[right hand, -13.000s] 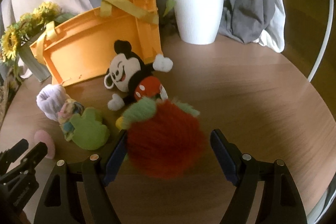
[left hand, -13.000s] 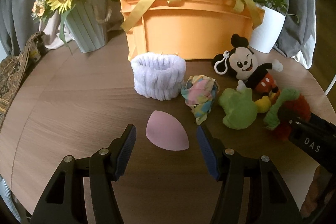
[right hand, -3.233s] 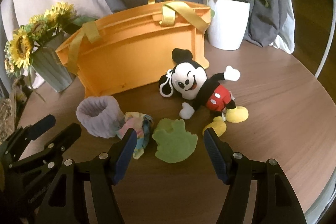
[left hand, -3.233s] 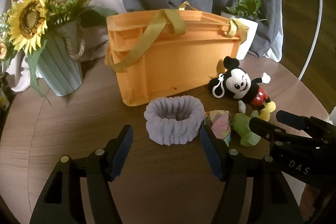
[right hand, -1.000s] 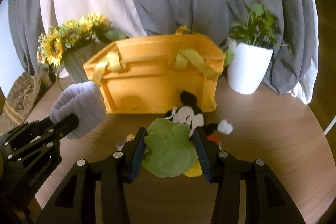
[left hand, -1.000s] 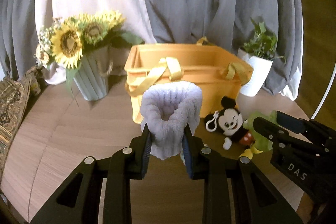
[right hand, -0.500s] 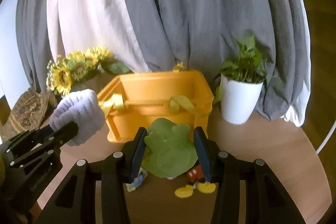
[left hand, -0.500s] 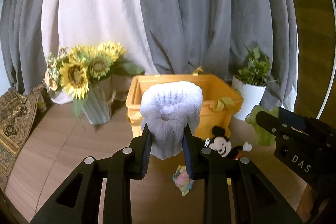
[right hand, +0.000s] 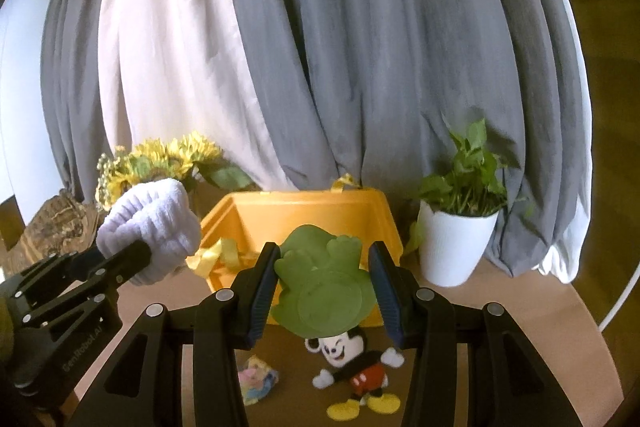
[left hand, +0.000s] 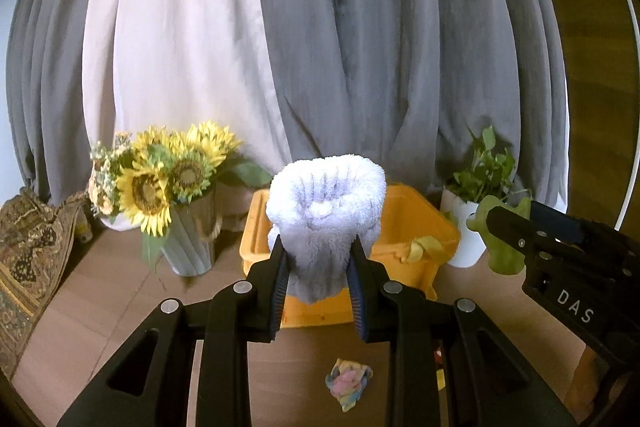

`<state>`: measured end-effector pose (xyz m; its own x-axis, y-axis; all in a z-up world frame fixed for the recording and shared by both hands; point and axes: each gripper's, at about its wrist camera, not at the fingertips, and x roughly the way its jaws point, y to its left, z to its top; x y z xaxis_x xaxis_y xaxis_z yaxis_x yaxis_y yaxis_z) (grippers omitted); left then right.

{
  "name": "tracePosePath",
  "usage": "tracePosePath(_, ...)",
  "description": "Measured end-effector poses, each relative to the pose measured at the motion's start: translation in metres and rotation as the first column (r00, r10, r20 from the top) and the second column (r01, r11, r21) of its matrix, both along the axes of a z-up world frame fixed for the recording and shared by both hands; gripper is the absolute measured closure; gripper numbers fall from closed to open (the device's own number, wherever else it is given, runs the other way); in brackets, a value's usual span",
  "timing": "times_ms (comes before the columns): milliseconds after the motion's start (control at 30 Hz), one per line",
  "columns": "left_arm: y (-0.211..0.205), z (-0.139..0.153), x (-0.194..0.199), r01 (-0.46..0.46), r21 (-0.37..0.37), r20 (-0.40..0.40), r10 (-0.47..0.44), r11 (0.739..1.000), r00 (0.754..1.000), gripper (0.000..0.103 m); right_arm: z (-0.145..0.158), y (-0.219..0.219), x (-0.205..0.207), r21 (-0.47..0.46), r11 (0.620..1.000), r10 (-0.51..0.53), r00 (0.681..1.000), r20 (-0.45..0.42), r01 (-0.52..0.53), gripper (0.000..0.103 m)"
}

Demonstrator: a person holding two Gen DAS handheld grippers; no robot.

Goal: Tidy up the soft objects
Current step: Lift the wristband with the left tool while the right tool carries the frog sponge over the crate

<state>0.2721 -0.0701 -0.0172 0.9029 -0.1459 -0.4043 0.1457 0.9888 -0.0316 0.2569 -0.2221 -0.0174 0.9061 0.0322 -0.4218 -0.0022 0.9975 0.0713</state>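
Observation:
My left gripper (left hand: 318, 283) is shut on a fluffy lavender headband (left hand: 326, 223) and holds it high, in front of the orange basket (left hand: 416, 227). My right gripper (right hand: 324, 291) is shut on a flat green plush (right hand: 322, 291) and holds it high above the table, in front of the orange basket (right hand: 312, 215). The headband also shows in the right wrist view (right hand: 154, 231); the green plush shows in the left wrist view (left hand: 500, 239). A Mickey plush (right hand: 356, 363) and a pastel scrunchie (right hand: 256, 379) lie on the table below; the scrunchie also shows in the left wrist view (left hand: 348, 383).
A sunflower vase (left hand: 188, 227) stands left of the basket. A white potted plant (right hand: 460, 239) stands to its right. Grey and white curtains hang behind. The round wooden table (left hand: 120, 307) has a patterned cushion (left hand: 28, 259) beyond its left edge.
Both grippers have risen further with their loads, so the basket and table objects sit lower and smaller. Neither grip has changed.

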Motion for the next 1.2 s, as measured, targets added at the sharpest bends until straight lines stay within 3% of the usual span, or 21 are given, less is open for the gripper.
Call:
tracePosePath(733, -0.008, 0.017, 0.05, -0.006, 0.036, 0.087, 0.003, 0.999, 0.996, 0.075, 0.019, -0.013, 0.053, 0.009, 1.0, 0.016, 0.995, 0.096, -0.017, 0.056)
tracePosePath(1200, -0.012, 0.001, 0.104, 0.006, 0.046, 0.039, -0.008, 0.999, 0.999, 0.075, 0.007, -0.014, 0.106, 0.001, 0.999, 0.032, 0.998, 0.062, -0.032, 0.056)
